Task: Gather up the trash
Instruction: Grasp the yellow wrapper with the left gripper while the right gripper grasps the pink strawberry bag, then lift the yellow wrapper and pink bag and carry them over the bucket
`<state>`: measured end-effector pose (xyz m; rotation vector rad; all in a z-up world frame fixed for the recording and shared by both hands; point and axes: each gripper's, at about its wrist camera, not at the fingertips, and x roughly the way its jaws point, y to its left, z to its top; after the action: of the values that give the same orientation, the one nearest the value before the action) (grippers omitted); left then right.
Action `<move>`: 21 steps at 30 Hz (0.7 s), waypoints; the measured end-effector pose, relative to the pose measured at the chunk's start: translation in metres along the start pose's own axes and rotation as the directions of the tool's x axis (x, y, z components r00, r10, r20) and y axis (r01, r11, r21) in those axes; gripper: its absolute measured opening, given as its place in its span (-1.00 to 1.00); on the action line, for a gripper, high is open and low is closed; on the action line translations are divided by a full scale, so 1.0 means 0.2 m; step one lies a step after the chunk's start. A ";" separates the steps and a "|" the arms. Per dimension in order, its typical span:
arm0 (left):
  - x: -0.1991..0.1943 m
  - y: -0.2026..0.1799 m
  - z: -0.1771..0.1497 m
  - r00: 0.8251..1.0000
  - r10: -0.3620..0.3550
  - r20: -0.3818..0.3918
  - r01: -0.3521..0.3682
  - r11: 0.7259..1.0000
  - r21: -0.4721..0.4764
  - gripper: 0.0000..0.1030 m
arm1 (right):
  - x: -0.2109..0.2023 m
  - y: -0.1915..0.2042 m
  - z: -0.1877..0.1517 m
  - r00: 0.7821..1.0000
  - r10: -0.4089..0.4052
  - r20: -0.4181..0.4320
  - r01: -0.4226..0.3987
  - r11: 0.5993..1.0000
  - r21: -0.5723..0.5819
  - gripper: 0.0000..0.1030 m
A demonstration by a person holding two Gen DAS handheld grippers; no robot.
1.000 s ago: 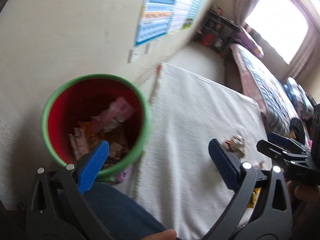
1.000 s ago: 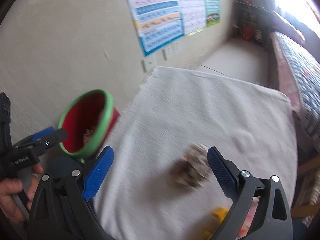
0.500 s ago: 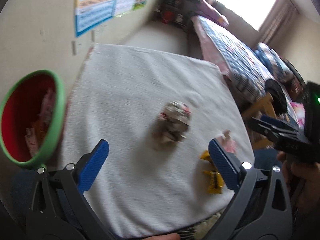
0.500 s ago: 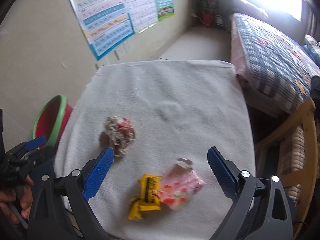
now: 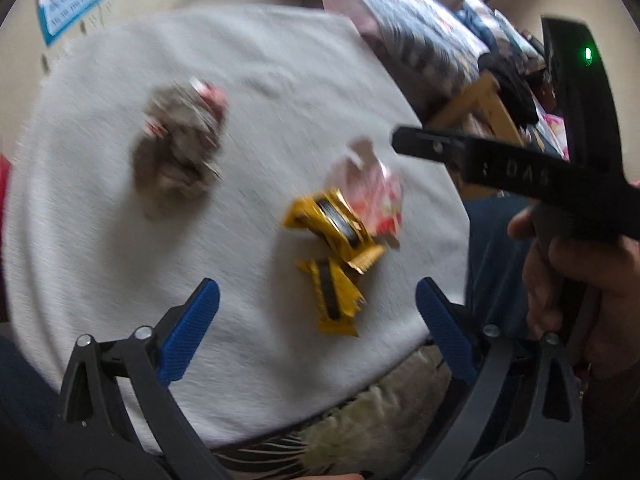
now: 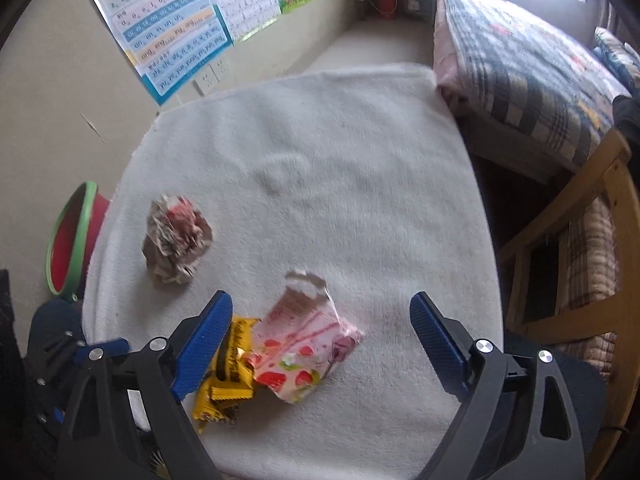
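Both claws have swung from the bin onto the wrappers, jaws just narrowing yet wide, empty: left claw (image 5: 316, 312) over the yellow wrapper (image 5: 334, 264), right claw (image 6: 320, 332) straddling the pink wrapper (image 6: 306, 348).

Each black plastic two-finger gripper, the left gripper (image 5: 316, 312) and the right gripper (image 6: 320, 328), carried ribbed blue pads (image 6: 202, 346) on triangular cut-out arms pinned with silver screws (image 5: 142, 333). The right gripper's body bore faint embossed lettering (image 5: 520, 174) and a small green light (image 5: 587, 55). The person wore dark blue trousers (image 5: 494, 240).
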<state>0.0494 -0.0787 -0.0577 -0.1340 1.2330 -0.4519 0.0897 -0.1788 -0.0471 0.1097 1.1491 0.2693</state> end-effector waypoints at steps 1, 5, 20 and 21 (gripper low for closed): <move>0.04 -0.01 0.00 1.000 0.010 -0.022 -0.010 1.000 0.009 0.71 | 0.03 -0.01 -0.01 1.000 -0.002 -0.014 0.003 1.000 0.002 0.63; 0.14 -0.02 -0.01 0.997 0.017 -0.081 -0.017 1.000 0.003 0.35 | 0.14 -0.07 -0.05 0.996 0.027 -0.080 -0.023 0.999 0.046 0.35; 0.15 0.04 0.00 0.994 -0.034 -0.104 0.029 0.998 -0.048 -0.63 | 0.21 -0.08 -0.09 0.988 0.092 -0.120 -0.081 0.992 0.095 -0.07; 0.14 0.04 -0.01 0.995 -0.029 -0.099 0.025 0.999 -0.044 -0.63 | 0.20 -0.08 -0.08 0.990 0.086 -0.113 -0.076 0.993 0.091 -0.07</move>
<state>0.0575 -0.0826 -0.0854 -0.1660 1.3410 -0.4604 0.0925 -0.1852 -0.0928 0.2200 1.2750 0.3008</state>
